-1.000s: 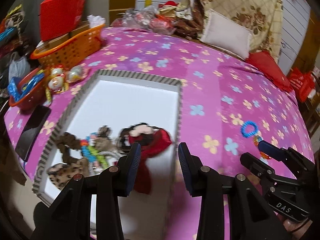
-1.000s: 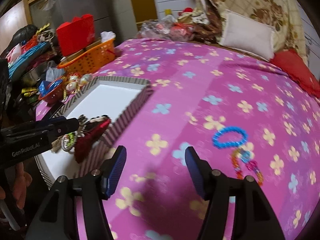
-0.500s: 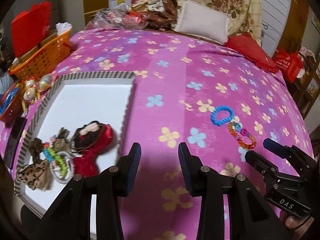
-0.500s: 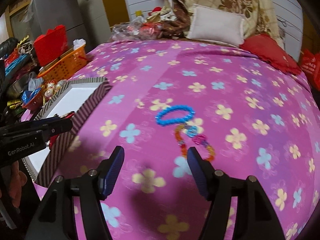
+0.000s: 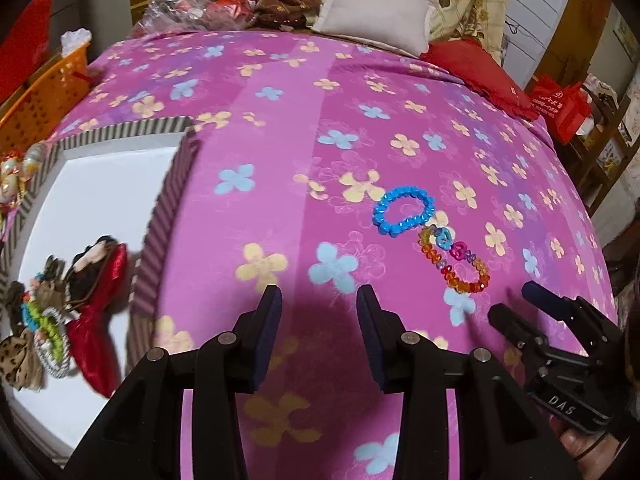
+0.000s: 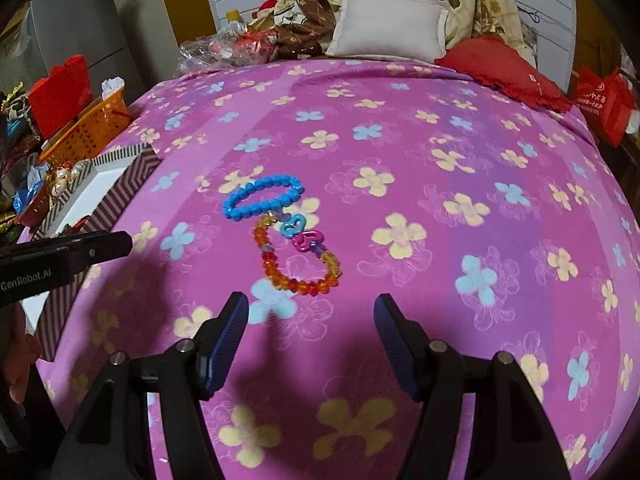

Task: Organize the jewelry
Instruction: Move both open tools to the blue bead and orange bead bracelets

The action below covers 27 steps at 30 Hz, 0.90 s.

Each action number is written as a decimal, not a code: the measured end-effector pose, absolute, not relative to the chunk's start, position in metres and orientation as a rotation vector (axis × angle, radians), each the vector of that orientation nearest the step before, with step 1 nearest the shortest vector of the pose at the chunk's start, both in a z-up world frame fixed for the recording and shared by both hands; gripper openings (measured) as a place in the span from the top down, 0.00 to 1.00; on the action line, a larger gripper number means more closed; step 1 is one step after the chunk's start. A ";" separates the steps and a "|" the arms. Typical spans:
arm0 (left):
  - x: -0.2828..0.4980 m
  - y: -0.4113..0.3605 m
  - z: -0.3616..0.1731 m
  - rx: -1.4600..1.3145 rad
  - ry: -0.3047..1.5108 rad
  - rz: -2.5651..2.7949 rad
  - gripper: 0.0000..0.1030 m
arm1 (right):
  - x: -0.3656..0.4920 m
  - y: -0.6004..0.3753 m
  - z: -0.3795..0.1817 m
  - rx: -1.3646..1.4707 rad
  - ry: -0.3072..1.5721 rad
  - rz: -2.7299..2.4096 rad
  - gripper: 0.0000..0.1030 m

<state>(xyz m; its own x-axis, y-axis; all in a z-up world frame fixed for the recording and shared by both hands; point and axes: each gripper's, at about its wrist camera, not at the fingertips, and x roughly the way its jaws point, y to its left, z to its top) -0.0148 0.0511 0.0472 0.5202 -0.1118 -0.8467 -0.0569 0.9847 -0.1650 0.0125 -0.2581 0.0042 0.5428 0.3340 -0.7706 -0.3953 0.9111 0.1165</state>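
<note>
on the far left edge of the bed, an orange basket (image 5: pixel 38 92) sits beside a striped box (image 5: pixel 168 208) with a white floor. inside the box, at its near left end: a leopard-print piece (image 5: pixel 18 354), a green and white beaded bracelet (image 5: pixel 50 332), and a red and black hair bow (image 5: pixel 98 300), all bunched together and touching. to the right of the box, the pink flowered bedspread (image 5: pixel 320 92). left gripper (image 5: pixel 318 334) hovers above the spread just right of the box wall, jaws apart, nothing between them. further right, a blue bead bracelet (image 6: pixel 262 196) lies flat on the spread; an orange bead bracelet (image 6: pixel 296 258) lies just nearer, touching it, with a blue heart charm (image 6: pixel 293 226) and a pink heart charm (image 6: pixel 306 242) on its upper side. right gripper (image 6: pixel 310 344) is over the spread near the orange bracelet, jaws wide apart, empty, not touching the beads. at the head of the bed, a white pillow (image 6: pixel 390 26) and to its right a red cushion (image 6: pixel 504 68).
</note>
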 end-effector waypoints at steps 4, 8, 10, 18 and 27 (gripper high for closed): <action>-0.003 0.047 0.043 -0.183 1.027 -0.042 0.80 | 0.022 -0.253 -0.002 -0.105 0.896 0.427 0.34; 0.011 0.044 0.040 -0.190 1.028 -0.061 0.80 | 0.030 -0.250 -0.008 -0.119 0.914 0.435 0.34; 0.019 0.043 0.037 -0.201 1.040 -0.084 0.80 | 0.030 -0.248 -0.008 -0.113 0.905 0.455 0.34; 0.039 0.036 0.031 -0.213 1.066 -0.104 0.80 | 0.042 -0.241 -0.010 -0.151 0.893 0.473 0.34; 0.065 0.025 0.025 -0.164 1.073 -0.091 0.80 | 0.058 -0.238 -0.010 -0.188 0.891 0.462 0.37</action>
<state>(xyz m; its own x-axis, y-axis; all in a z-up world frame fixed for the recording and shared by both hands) 0.0645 0.0248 0.0249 0.4750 -0.1541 -0.8664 -0.0054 0.9840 -0.1781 0.0585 -0.2378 -0.0105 0.5386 0.3090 -0.7839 -0.4624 0.8861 0.0316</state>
